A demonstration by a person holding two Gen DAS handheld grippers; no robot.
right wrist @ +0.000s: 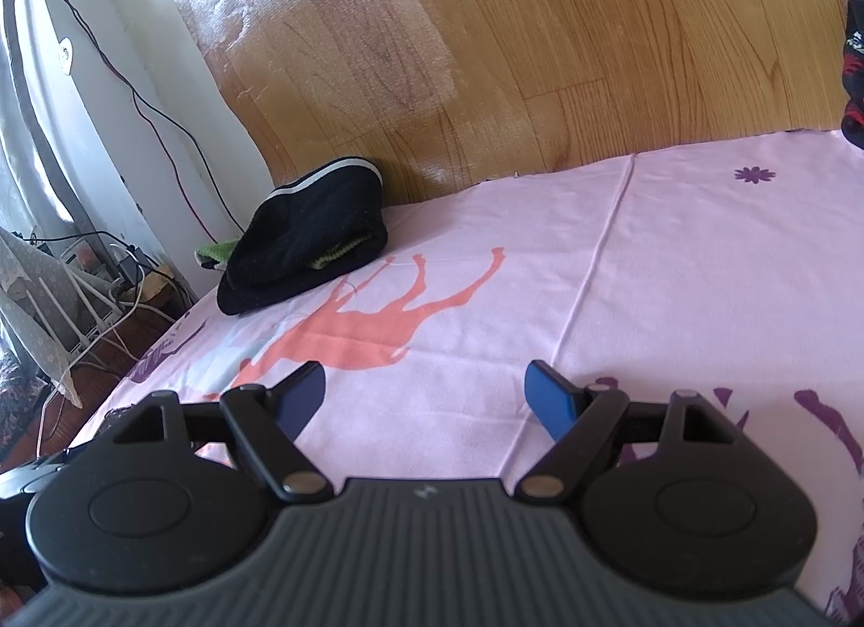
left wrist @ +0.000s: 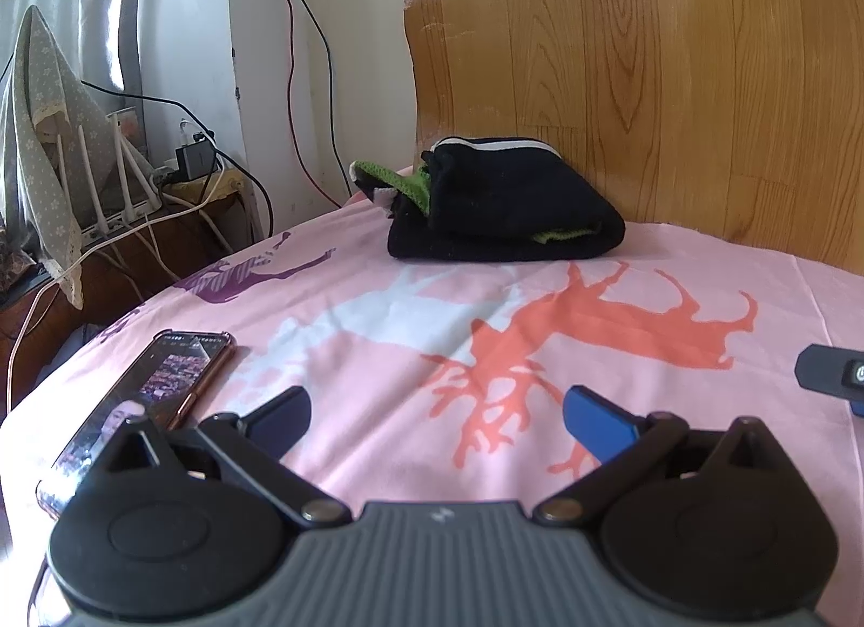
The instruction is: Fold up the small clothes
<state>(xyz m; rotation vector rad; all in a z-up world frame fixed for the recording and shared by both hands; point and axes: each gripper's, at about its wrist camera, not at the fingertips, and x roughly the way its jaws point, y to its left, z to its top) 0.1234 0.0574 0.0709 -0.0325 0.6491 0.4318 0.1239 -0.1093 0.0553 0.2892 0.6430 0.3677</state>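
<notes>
My left gripper [left wrist: 437, 419] and right gripper [right wrist: 426, 395] both gape wide, empty. The folded black knit garment with green lining [left wrist: 502, 206] lies against the wooden headboard [left wrist: 675, 87]; soft, light, floppy, best pinched at its near edge.

Blue fingers [left wrist: 596, 424], black linkages, ribbed grey housing

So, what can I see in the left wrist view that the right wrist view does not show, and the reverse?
Only the left wrist view shows the phone lying on the sheet, and the open left gripper. Only the right wrist view shows the black and red item at the far right edge, and the open right gripper. Both show the folded dark clothes by the wooden headboard and the pink sheet.
</notes>
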